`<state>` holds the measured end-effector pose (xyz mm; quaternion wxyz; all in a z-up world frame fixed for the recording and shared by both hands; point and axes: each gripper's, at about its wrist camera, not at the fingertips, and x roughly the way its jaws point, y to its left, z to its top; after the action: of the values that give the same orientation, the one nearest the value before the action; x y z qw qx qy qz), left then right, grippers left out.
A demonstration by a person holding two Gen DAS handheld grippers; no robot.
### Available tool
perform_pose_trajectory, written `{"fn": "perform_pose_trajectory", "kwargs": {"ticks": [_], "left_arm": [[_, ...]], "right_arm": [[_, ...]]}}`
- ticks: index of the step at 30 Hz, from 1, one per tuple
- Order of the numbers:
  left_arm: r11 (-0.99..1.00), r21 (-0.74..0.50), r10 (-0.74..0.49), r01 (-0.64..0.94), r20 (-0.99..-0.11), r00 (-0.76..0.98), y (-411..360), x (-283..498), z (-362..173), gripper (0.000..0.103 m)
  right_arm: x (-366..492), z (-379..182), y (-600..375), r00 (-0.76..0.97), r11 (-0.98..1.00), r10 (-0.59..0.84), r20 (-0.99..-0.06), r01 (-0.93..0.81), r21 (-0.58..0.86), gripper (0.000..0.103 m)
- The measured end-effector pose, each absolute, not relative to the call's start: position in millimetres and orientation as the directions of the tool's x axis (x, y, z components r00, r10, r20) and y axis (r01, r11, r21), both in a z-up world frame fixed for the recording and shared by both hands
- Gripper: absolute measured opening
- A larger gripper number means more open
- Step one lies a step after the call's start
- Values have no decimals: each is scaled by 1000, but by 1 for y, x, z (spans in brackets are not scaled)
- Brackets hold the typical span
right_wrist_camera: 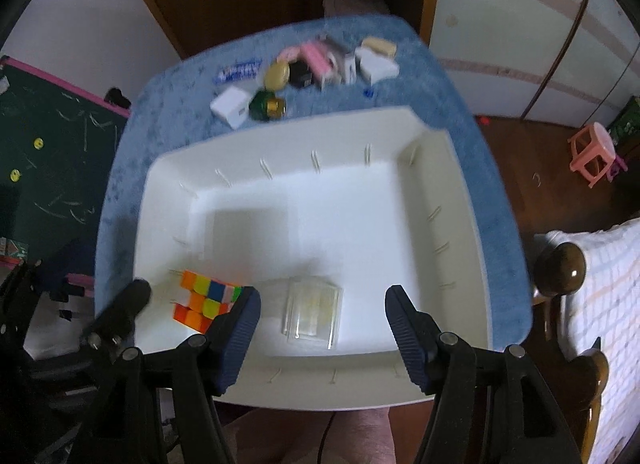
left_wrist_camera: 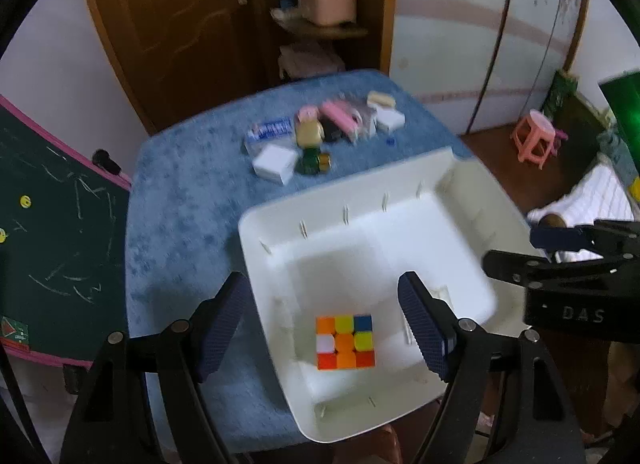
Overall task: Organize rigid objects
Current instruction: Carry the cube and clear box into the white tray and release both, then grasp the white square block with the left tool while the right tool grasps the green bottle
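Cube and case are both down in the white bin [right_wrist_camera: 440,199]! Puzzle cube [right_wrist_camera: 208,300]: light, stiff, slick, best pinched across flat opposite faces. Clear plastic case [right_wrist_camera: 314,314] beside it looks brittle. Left tool [left_wrist_camera: 324,324] and right tool [right_wrist_camera: 322,328] gape, empty, above them.

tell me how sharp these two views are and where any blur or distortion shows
Left wrist view: the white bin rim and the pile of small items are smeared by motion blur; the puzzle cube stays fairly crisp. Right wrist view: the clear plastic case looks soft. Both views: fisheye bends the blue tabletop edges, with a dark vignette in the corners.
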<state>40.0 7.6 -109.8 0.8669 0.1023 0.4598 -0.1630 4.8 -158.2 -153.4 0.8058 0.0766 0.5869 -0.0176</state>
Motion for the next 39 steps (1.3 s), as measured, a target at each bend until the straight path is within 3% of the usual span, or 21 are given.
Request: {"fn": "perform_pose_trajectory", "kwargs": {"ticks": [22, 27, 33, 39], "left_arm": [[941, 57, -207, 332, -681, 703, 30, 99, 4, 80], [947, 54, -202, 316, -665, 719, 28, 130, 24, 80], [956, 76, -164, 284, -666, 728, 19, 172, 23, 82], [946, 102, -124, 309, -765, 632, 8, 238, -33, 82]], "right_arm": [[17, -20, -182, 526, 978, 7, -850, 175, 116, 66], [38, 9, -185, 573, 980, 3, -819, 160, 116, 75], [84, 27, -183, 598, 986, 13, -801, 127, 110, 78], [154, -9, -175, 534, 987, 68, -843, 90, 137, 78]]}}
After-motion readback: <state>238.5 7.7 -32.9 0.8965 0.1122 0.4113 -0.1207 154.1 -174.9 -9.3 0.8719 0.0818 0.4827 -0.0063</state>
